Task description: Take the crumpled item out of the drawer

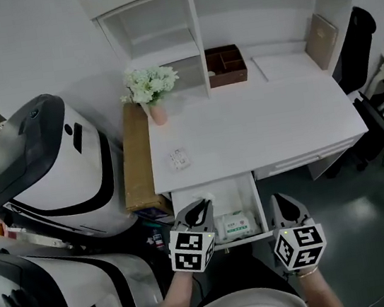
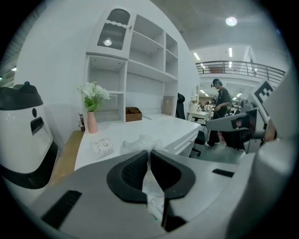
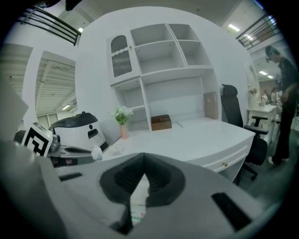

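- Left gripper (image 1: 199,209) was closest in, fingers clenched on the crumpled item (image 2: 141,142), a thin whitish wad pinched at the tips and poking out past them.
- Item sat over the back-left corner of the drawer (image 1: 260,207), right by the front edge of the surface (image 1: 266,124). Looked about clear of the drawer, tho hard to be sure.
- Right gripper (image 1: 282,201) hung just outside the drawer's right wall, fingers shut together, nothing btwn them.
- Step, I'd say: lift-out nearly done. Next move called for a steady pinch and clearing the surface's lip w/o snagging.
- Pack of wipes (image 1: 233,225) lay in the drawer, just beside the item.
- Room: wide bare surface ahead, with a small packet (image 1: 178,159) near its front-left to dodge. Big white machine (image 1: 50,163) crowded the left.
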`<state>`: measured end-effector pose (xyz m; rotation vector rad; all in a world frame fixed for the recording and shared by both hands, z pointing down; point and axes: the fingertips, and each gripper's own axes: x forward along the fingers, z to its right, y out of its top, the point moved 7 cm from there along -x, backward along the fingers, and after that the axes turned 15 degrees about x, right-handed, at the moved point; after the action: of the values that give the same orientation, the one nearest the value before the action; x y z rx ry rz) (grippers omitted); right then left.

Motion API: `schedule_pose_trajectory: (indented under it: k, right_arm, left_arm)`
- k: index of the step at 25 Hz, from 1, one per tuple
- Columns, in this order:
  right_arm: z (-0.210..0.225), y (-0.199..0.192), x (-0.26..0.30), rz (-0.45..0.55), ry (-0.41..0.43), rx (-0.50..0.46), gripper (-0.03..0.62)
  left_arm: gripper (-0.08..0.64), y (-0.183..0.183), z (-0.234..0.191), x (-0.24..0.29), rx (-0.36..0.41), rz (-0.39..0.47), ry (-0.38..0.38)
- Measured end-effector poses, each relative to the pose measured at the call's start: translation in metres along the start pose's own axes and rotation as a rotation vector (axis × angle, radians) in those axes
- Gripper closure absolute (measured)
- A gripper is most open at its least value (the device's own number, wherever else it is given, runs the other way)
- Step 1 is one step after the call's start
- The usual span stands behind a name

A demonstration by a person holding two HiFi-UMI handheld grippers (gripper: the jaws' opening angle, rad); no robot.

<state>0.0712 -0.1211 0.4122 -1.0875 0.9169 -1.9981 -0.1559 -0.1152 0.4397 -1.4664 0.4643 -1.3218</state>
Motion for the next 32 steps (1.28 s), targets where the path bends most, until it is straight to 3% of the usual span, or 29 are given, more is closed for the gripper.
schedule_pose_trajectory:
  k: [11,32]
  right_arm:
    - [-0.019,-0.001,-0.007,0.013,0.032,-0.017,0.591]
    - [-0.039,-0.007,-0.021,0.02,0.062,-0.066,0.591]
  left_arm:
    - [0.543,-0.011,-0.016,-0.038,-0.068,0.04,0.089]
    - [0.541,-0.016,-0.022,-0.075,-0.105,0.088,0.148]
